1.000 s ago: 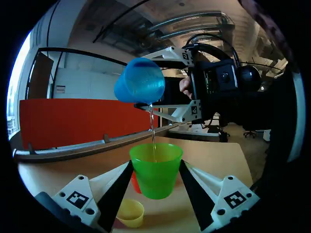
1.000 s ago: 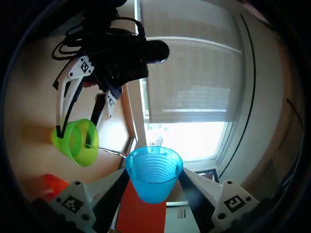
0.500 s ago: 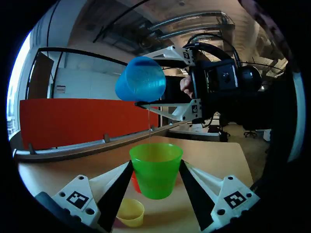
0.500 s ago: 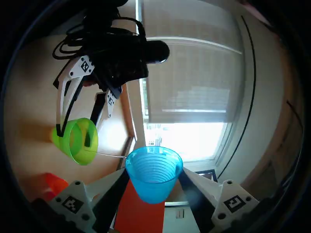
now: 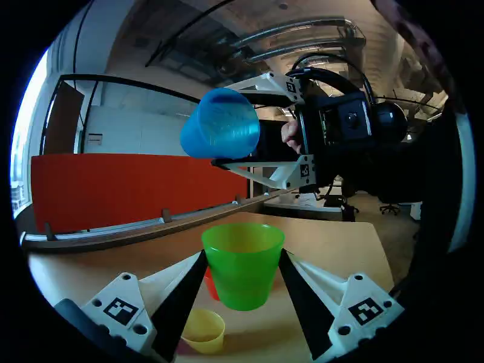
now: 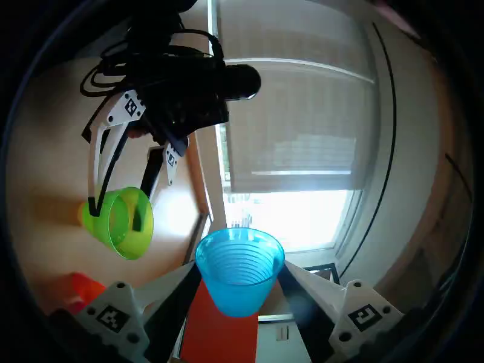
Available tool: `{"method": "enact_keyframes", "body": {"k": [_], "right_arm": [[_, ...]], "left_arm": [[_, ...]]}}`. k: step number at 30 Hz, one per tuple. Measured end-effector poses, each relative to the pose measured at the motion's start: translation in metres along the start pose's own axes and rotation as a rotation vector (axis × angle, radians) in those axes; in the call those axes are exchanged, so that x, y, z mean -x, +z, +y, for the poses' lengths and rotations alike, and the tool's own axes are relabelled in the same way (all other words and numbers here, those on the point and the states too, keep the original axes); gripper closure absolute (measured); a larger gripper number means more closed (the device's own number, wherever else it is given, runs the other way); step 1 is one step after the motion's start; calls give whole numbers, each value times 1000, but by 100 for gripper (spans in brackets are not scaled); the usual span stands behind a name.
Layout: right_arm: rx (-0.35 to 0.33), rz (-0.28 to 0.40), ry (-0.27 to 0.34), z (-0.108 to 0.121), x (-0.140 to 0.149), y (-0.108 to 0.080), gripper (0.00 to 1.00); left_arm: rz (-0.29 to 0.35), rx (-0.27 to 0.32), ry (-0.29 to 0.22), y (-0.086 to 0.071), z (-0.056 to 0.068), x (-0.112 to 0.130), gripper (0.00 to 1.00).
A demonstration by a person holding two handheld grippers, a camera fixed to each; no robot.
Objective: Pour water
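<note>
Left gripper view: left gripper [image 5: 242, 259] fingers are clamping the green cup [image 5: 243, 284] upright over the counter [image 5: 339, 242]. Right gripper [image 5: 219, 127] fingers are clamping the blue cup [image 5: 221, 124], which is lying tipped sideways directly above it; righting it is probably coming next.

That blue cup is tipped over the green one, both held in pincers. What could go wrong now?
A late drip from the tilted blue cup could miss the green cup and wet the table. The left gripper pinches the green cup only by its sides, so it might slip.
</note>
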State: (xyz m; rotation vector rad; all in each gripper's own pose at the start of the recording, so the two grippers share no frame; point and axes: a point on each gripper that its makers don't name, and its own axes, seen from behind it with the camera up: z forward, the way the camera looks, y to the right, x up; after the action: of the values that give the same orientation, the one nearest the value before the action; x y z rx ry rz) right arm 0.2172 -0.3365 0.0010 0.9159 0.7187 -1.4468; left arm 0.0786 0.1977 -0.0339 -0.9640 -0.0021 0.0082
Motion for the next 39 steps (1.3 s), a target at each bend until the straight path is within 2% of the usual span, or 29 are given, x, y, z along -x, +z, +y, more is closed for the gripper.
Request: {"method": "enact_keyframes", "body": {"k": [12,27,39], "right_arm": [[5,11,103,-2,5,2,11],[15,0,321,-8,25,1,11],[14,10,427,-12,28,1,11]], "left_arm": [[-2,-3,2,-1,0,1,16],[-2,-13,6,-2,-4,0,16],[-2,-17,10,-4,-6,-1,16]]}}
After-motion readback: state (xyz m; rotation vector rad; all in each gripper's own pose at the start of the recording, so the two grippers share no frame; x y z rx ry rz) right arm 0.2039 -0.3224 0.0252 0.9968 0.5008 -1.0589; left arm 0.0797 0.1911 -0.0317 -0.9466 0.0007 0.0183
